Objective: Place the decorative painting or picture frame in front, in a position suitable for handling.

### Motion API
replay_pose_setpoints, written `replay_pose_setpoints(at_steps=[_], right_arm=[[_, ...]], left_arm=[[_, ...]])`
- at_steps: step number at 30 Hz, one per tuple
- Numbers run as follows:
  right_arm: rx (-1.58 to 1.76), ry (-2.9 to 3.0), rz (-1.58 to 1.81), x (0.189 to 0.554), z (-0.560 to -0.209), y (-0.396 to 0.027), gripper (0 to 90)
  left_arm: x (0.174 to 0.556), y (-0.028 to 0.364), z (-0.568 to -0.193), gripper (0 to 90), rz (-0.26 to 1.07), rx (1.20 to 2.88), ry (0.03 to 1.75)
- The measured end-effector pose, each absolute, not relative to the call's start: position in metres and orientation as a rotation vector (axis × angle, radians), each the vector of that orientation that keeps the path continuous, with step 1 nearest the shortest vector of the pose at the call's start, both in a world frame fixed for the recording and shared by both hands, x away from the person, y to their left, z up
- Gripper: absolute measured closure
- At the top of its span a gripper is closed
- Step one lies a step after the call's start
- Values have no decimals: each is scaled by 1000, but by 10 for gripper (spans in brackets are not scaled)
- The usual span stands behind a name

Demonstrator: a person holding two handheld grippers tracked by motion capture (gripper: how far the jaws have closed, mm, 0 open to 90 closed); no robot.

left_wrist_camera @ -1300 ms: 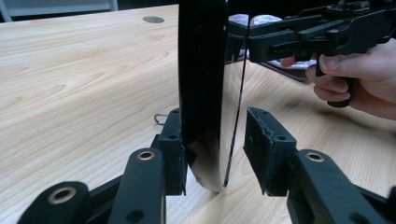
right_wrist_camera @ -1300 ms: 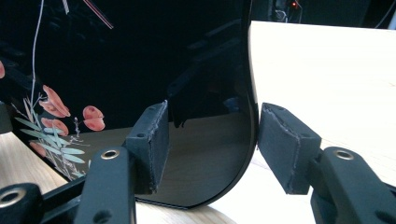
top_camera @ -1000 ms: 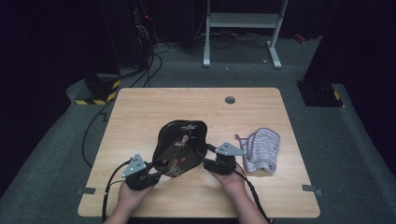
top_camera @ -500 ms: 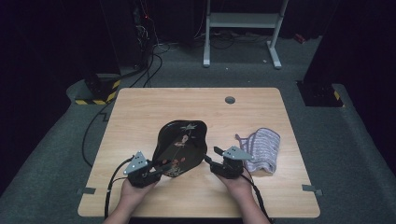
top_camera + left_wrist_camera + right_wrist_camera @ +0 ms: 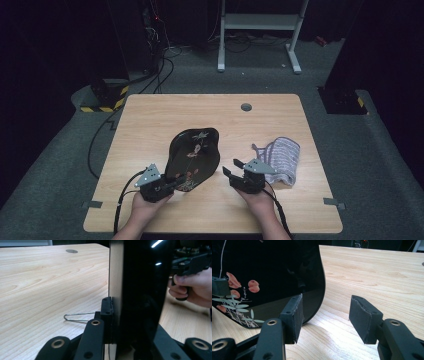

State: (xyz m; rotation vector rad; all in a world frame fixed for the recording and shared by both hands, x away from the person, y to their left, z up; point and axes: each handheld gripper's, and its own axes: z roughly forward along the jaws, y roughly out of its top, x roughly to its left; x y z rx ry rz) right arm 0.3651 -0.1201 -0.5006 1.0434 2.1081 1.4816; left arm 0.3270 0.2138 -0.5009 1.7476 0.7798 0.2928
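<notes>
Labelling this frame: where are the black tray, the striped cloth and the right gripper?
Tray [image 5: 196, 150], high view, its painted centre.
Cloth [image 5: 285, 156], high view, its middle.
Right gripper [image 5: 231, 167], high view, between its open jaws.

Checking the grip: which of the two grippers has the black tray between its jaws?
The left gripper: its jaws clamp the black tray by its near edge. The right gripper stands open beside it, holding nothing.

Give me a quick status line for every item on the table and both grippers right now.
Black tray: tilted up on edge, near rim clamped by the left gripper.
Left gripper: jaws have just been closing, now shut on the tray's rim.
Right gripper: open, nothing between its pads, apart from the tray.
Striped cloth: crumpled, lying on the table beside the right gripper, untouched.
Table: flat, bearing the tray and cloth.
</notes>
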Motion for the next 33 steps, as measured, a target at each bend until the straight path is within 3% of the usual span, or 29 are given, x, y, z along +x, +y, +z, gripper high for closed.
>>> replay_pose_setpoints(at_steps=[9,30,32,33], right_arm=[[1048,2108,1486,365,-501,-120,446],[1062,2079,1496,364,-498,-126,447],[1064,2076,1496,364,-497,-127,447],[1064,2075,1497,364,-497,-128,447]], left_arm=[[329,214,-502,779,250,1724,795],[332,202,-508,800,426,1643,878],[333,203,-509,766,409,1654,892],[333,203,-509,699,400,1662,892]])
